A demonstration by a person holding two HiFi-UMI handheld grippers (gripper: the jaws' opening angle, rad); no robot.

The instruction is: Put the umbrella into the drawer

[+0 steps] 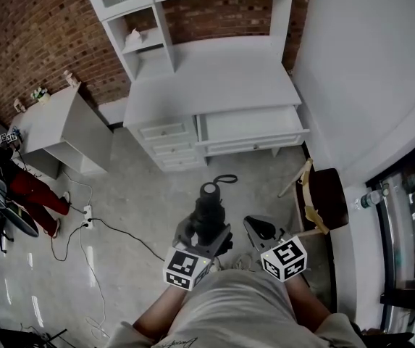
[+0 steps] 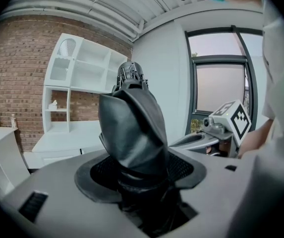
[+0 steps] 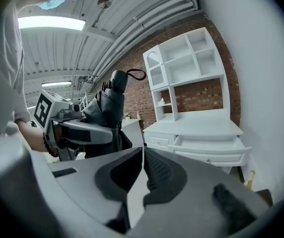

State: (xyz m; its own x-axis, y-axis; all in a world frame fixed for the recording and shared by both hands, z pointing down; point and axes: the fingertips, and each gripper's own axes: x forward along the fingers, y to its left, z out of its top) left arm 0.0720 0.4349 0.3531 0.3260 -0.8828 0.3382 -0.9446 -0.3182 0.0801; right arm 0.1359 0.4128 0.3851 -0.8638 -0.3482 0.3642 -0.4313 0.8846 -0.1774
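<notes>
A folded black umbrella (image 1: pixel 208 210) stands upright between the jaws of my left gripper (image 1: pixel 204 235), which is shut on its lower body. Its handle end and wrist loop (image 1: pixel 225 179) point away from me. In the left gripper view the umbrella (image 2: pixel 132 128) fills the middle, with both pads against it. My right gripper (image 1: pixel 262 229) is beside it on the right, shut and holding nothing; its pads (image 3: pixel 154 168) meet along a thin line. Ahead, the desk's wide drawer (image 1: pixel 250 126) stands pulled open, also visible as the drawer (image 3: pixel 212 146) in the right gripper view.
The white desk with a hutch (image 1: pixel 214 64) stands against a brick wall, with small drawers (image 1: pixel 165 142) at its left. A brown-seated chair (image 1: pixel 323 198) is at the right. A white cabinet (image 1: pixel 66 129), floor cables (image 1: pixel 84 220) and a seated person's legs (image 1: pixel 33 194) are at the left.
</notes>
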